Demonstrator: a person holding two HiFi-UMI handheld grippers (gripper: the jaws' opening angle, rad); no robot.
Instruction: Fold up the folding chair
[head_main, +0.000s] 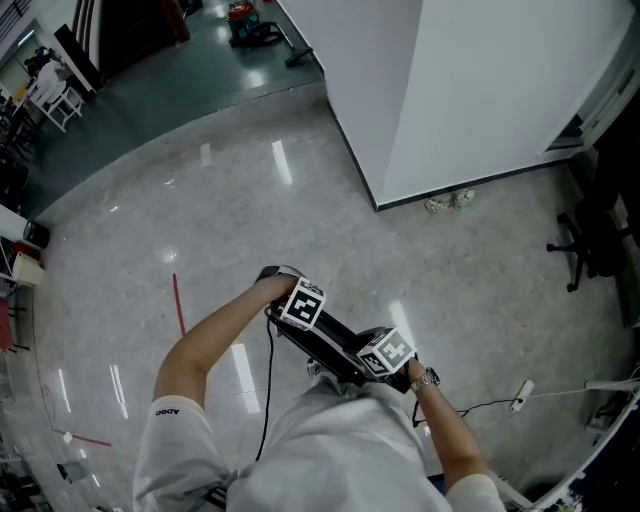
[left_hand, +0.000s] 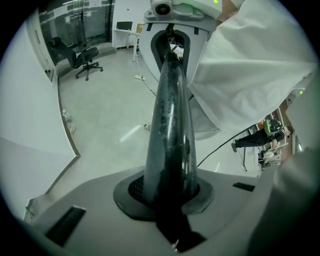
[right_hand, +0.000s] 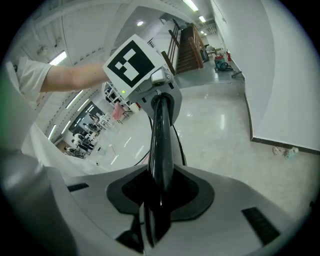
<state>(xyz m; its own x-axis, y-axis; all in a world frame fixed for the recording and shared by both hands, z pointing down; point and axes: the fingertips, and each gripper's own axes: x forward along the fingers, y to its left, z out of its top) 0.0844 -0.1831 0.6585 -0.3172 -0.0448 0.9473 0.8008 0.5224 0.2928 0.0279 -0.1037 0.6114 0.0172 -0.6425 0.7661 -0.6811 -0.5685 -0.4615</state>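
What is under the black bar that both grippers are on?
Under the black bar, the head view shows only polished floor and the person's white shirt. The shirt covers whatever hangs below the bar, so that part cannot be seen.

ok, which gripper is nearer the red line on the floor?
Left. In the head view the left gripper is to the right of the red line; the right gripper is further right, along the black bar both clamp.
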